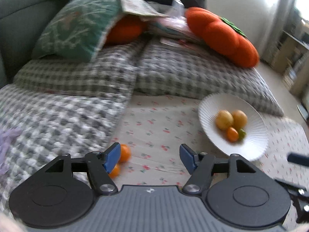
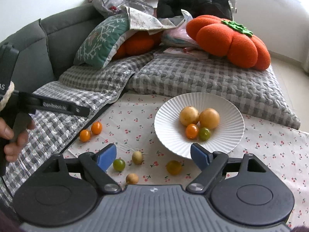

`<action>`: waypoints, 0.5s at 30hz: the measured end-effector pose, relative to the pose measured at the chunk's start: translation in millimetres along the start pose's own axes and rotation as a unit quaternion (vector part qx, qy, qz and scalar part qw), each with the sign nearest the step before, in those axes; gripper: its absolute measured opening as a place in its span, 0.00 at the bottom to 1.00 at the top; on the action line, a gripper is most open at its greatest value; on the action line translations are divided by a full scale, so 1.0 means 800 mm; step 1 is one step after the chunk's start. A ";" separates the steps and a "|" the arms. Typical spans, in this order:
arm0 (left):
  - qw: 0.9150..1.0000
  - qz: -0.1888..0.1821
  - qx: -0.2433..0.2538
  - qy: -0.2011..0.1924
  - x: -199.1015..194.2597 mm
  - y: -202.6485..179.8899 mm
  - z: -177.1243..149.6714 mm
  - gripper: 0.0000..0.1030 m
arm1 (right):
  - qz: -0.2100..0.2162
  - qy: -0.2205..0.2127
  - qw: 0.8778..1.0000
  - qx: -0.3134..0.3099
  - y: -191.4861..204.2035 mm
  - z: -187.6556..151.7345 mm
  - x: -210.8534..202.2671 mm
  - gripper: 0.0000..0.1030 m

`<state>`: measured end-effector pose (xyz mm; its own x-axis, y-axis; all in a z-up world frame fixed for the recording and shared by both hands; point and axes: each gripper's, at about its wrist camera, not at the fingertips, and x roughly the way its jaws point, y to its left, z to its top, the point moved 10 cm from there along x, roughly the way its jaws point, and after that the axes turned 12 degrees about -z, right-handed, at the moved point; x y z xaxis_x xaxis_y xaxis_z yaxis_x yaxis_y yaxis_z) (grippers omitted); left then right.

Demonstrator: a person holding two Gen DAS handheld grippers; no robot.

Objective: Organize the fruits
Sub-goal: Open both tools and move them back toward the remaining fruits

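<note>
Orange, two small fruits lay left of the plate, just past my left tongs, the nearer pair. Both tongs stood wide and empty; right tongs hovered over four loose fruits.

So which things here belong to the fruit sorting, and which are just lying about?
Job:
- white plate holding four fruits
- two orange fruits
- green fruit
- yellow fruit
- two tan fruits

Lying about:
- pumpkin cushion
- green pillow
- checked quilt

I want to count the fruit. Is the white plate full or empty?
Neither: the plate holds four fruits, with much bare rim. Six more lie on the cloth.
</note>
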<state>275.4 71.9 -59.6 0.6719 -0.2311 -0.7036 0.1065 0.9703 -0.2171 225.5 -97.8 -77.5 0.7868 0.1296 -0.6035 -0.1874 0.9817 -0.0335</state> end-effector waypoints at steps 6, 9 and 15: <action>0.999 0.015 -0.038 0.004 0.001 0.036 -0.008 0.57 | 0.019 0.003 0.999 -0.029 0.018 -0.010 0.001 0.83; 0.999 0.029 -0.032 0.012 0.002 0.046 -0.017 0.57 | 0.036 0.011 0.998 -0.044 0.032 -0.017 -0.001 0.86; 0.998 0.037 -0.011 0.053 0.011 0.045 -0.046 0.59 | 0.065 0.017 0.994 -0.082 0.065 -0.027 -0.016 0.91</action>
<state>257.9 102.2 -98.4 0.5963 -0.1672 -0.7852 0.0425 0.9833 -0.1771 192.8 -51.7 -88.9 0.7297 0.2472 -0.6375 -0.3828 0.9202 -0.0813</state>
